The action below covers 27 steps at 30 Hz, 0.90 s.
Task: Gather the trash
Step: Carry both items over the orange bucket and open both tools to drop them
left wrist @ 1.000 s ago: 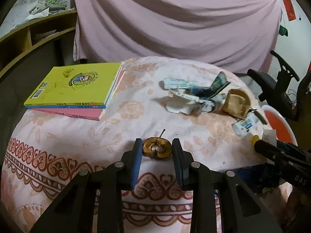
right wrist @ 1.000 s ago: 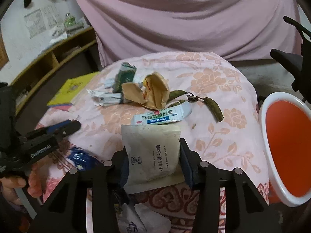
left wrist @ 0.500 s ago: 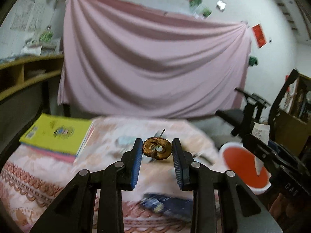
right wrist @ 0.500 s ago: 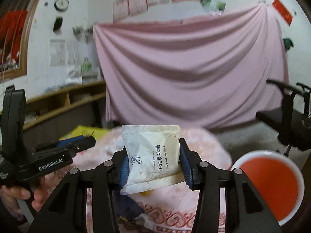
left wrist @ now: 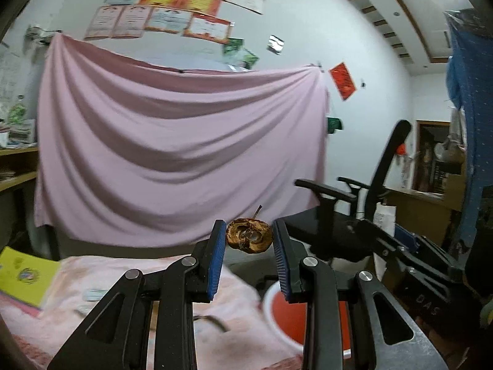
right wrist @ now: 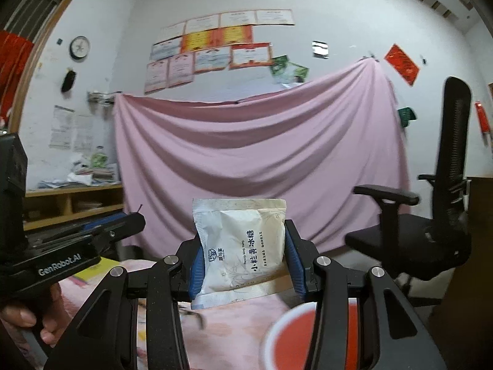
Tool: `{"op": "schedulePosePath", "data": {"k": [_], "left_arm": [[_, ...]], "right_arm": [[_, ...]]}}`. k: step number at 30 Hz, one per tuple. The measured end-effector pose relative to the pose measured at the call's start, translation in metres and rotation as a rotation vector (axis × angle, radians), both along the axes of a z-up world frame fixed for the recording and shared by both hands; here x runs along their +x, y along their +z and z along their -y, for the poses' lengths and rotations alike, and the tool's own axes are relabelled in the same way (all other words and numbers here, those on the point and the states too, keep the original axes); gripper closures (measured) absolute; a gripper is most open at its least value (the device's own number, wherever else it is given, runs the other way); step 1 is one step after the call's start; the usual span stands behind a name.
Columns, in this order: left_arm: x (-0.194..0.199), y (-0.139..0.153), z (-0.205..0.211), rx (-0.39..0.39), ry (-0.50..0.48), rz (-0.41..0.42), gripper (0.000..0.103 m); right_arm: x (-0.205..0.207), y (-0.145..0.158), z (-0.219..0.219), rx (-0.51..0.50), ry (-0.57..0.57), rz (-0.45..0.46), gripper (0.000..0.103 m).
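Fingers of the left gripper (left wrist: 249,240) sit narrowly apart, blue pads pressed on either side of a browned, shrivelled apple core with a short stem (left wrist: 249,239); the core is clear of the pink floral-clothed surface (left wrist: 101,274), held up in front of the pink draped sheet (left wrist: 172,154). Below and right of these fingers, the white-rimmed red plastic basin (left wrist: 289,317) is partly covered by the right-hand finger arm.

Right gripper (right wrist: 243,259): fingers set wider, closed against both edges of a flat white sachet printed with dark Chinese characters (right wrist: 242,246). Sachet stands upright, raised above the surface, its lower edge hanging below the pads. The same basin (right wrist: 289,342) shows at lower right, blurred and cut by the finger arm.

Surface items are smeared by blur and cannot be identified, apart from the yellow book (left wrist: 24,274) at the left edge. Black office chair (right wrist: 431,231) stands right of the sheet.
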<state>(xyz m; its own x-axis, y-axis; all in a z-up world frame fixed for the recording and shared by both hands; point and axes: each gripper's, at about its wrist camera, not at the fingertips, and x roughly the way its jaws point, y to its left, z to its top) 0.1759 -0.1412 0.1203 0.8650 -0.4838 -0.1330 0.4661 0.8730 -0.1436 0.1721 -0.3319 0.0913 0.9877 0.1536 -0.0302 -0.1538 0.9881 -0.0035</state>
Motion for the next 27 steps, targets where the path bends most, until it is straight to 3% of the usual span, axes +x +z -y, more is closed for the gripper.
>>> {"op": "schedulePosePath", "data": {"k": [7,16,20,24,27], "left_arm": [[0.017,-0.007,0.058,0.055,-0.109,-0.07,0.077],[0.06,-0.033,0.107,0.113,-0.166,-0.298,0.077],[0.07,-0.041,0.116,0.138,-0.181,-0.361,0.076],[0.077,-0.049,0.117,0.141,-0.185,-0.411,0.056],[0.078,-0.052,0.114,0.132,-0.178,-0.425,0.056]], "right_arm": [[0.012,-0.017,0.046,0.031,-0.097,-0.071,0.059],[0.037,-0.054,0.097,0.163,-0.166,-0.242,0.058],[0.045,-0.065,0.11,0.202,-0.193,-0.298,0.057],[0.049,-0.069,0.116,0.224,-0.205,-0.333,0.051],[0.053,-0.071,0.119,0.229,-0.21,-0.351,0.05]]}}
